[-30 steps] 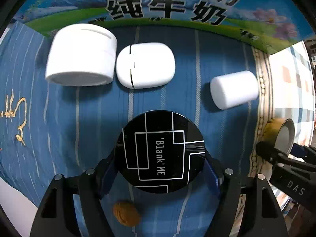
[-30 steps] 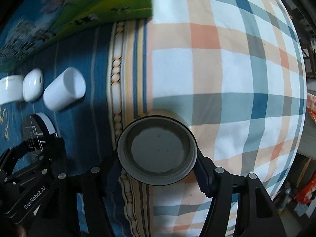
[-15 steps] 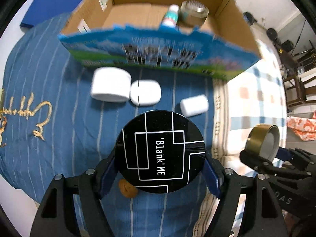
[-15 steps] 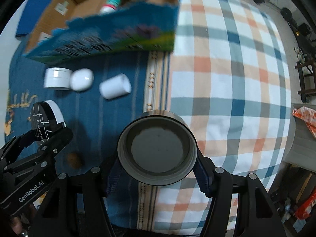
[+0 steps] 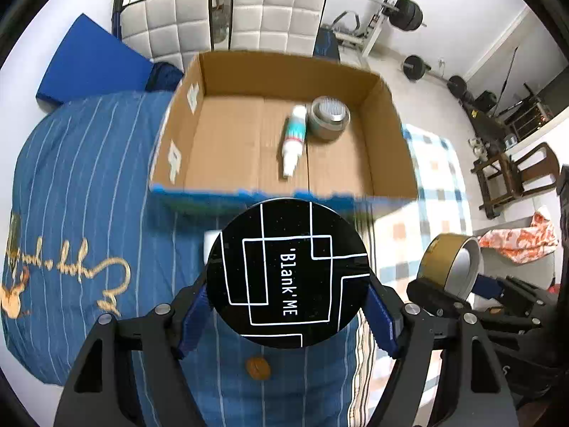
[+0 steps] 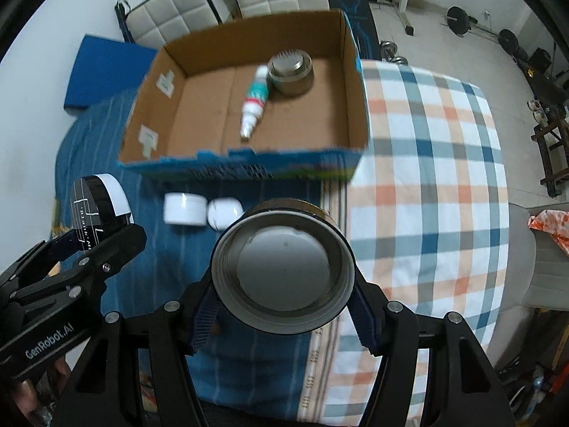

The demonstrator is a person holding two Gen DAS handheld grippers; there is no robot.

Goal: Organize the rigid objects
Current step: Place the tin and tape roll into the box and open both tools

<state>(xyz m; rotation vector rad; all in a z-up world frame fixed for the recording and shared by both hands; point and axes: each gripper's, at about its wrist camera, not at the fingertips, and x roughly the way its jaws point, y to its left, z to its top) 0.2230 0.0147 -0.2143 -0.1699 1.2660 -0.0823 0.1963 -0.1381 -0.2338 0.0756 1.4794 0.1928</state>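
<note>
Grippers both hold things: the left gripper (image 5: 288, 315) pinches a black round case (image 5: 287, 272), the right gripper (image 6: 282, 311) pinches a gold tin (image 6: 282, 272), near the cardboard box (image 5: 389, 135).
</note>
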